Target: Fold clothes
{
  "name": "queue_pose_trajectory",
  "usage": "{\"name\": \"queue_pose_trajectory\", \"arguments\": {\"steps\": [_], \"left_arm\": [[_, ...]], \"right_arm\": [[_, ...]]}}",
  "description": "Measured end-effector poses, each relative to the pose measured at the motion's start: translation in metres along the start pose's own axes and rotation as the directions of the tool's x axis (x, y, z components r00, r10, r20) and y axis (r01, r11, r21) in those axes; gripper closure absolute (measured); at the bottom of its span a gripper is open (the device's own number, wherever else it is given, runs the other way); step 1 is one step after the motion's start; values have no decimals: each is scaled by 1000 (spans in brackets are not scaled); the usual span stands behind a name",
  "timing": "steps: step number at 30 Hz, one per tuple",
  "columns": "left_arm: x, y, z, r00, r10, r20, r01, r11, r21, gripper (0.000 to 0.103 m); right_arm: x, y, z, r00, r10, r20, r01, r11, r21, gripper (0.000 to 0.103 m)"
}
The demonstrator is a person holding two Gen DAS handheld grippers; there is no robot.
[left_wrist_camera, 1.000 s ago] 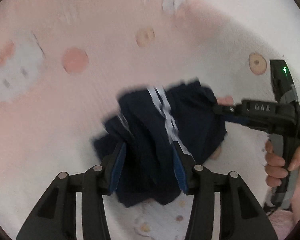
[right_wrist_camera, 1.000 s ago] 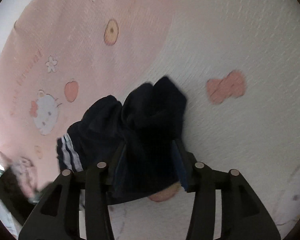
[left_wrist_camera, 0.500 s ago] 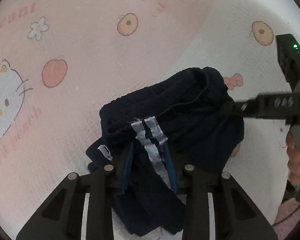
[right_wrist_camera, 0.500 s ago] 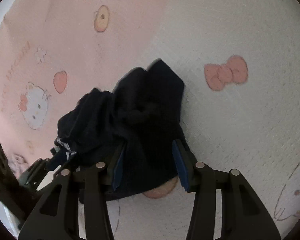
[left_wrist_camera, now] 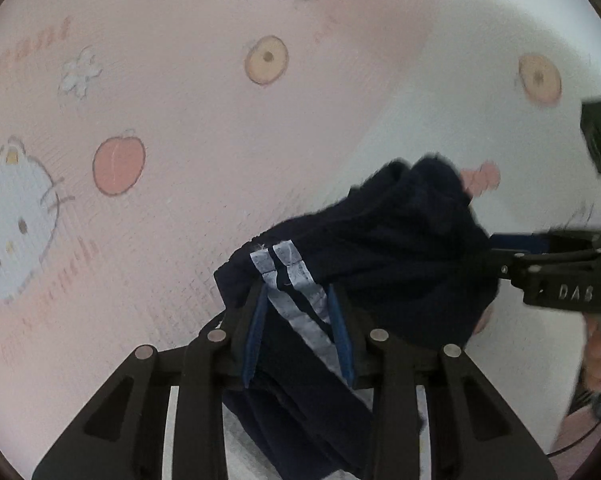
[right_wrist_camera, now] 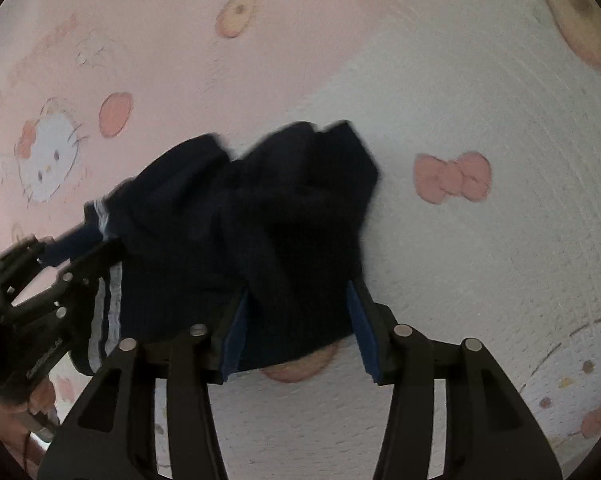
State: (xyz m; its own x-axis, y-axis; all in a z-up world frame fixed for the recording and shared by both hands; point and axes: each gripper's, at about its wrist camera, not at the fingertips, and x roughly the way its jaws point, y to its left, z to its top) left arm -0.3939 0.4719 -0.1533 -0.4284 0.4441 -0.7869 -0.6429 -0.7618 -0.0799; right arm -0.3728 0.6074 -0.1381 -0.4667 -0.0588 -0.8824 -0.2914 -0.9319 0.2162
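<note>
A pink and white cartoon-print bedsheet (left_wrist_camera: 188,128) is filling both frames. The bunched navy white-striped garment (left_wrist_camera: 380,264) is lying mid-frame, both grippers' fingers (left_wrist_camera: 256,332) clamping it; the left gripper (left_wrist_camera: 296,312) and right gripper (right_wrist_camera: 296,312) should be drawing apart evenly, flattening before folding.

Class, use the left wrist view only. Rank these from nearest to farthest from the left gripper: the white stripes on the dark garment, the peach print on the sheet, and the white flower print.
1. White stripes: between the left gripper fingers, on the dark garment.
2. Peach print: up and left, on the pink sheet.
3. White flower print: farther up and left, beyond the peach.
</note>
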Motion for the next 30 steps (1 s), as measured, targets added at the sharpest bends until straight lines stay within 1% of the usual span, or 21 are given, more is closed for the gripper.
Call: {"name": "queue_pose_trajectory", "arguments": {"steps": [2,3,4,6,7,9,10,11,13,15,17,18,19,20,21,24,28,30], "left_arm": [[-16,-3,-4,996,-51,78,54,998,-37,69],[-19,-6,-7,993,-66,101,70,997,-40,69],[-18,-11,-10,992,-70,102,74,997,-31,68],[-6,-16,-14,997,-39,71,40,999,-7,68],[1,-14,-15,998,-32,48,33,999,-15,68],[11,-9,-15,1000,-24,10,25,999,-35,68],[9,-5,-12,1000,-29,10,29,998,-51,68],[4,-2,-7,1000,-16,9,17,998,-56,68],[-6,-1,-1,1000,30,5,-30,998,-50,67],[-20,5,3,997,81,5,-80,994,-72,65],[-40,17,5,993,115,11,-113,986,-120,50],[-49,26,4,992,129,18,-125,981,-146,48],[-62,35,3,989,143,27,-137,976,-171,44],[-73,43,1,986,161,34,-152,970,-192,39],[-84,52,-1,982,184,38,-172,963,-206,38],[-119,83,-12,971,238,37,-222,944,-242,36],[-161,128,-38,952,305,16,-289,918,-273,35],[-189,154,-52,944,330,17,-310,903,-298,35]], "right_arm": [[-14,-3,6,997,50,58,-52,998,34,53],[-18,2,6,996,58,72,-60,998,21,53],[-20,7,4,996,59,71,-59,998,2,52],[-18,18,-1,998,47,52,-45,998,-38,52],[-11,20,-2,1000,11,20,-10,998,-58,52],[4,23,-3,996,-78,-36,74,993,-95,52],[6,22,-3,995,-90,-38,86,991,-99,52],[1,19,0,997,-72,-22,70,994,-80,52],[-12,15,7,1000,-18,26,19,999,-34,52],[-16,20,4,999,0,41,1,999,-47,52],[-18,30,-1,999,-6,45,9,997,-82,43],[-18,44,-3,999,-19,48,25,993,-116,38],[-19,58,-7,998,-26,52,33,988,-148,38],[-22,66,-8,998,-25,55,33,986,-166,34],[-25,71,-8,998,-21,58,31,984,-178,27],[-49,95,-17,996,21,88,-4,983,-186,24],[-76,145,-24,991,82,110,-60,980,-189,4],[-93,172,-36,988,88,127,-61,977,-206,3]]}}
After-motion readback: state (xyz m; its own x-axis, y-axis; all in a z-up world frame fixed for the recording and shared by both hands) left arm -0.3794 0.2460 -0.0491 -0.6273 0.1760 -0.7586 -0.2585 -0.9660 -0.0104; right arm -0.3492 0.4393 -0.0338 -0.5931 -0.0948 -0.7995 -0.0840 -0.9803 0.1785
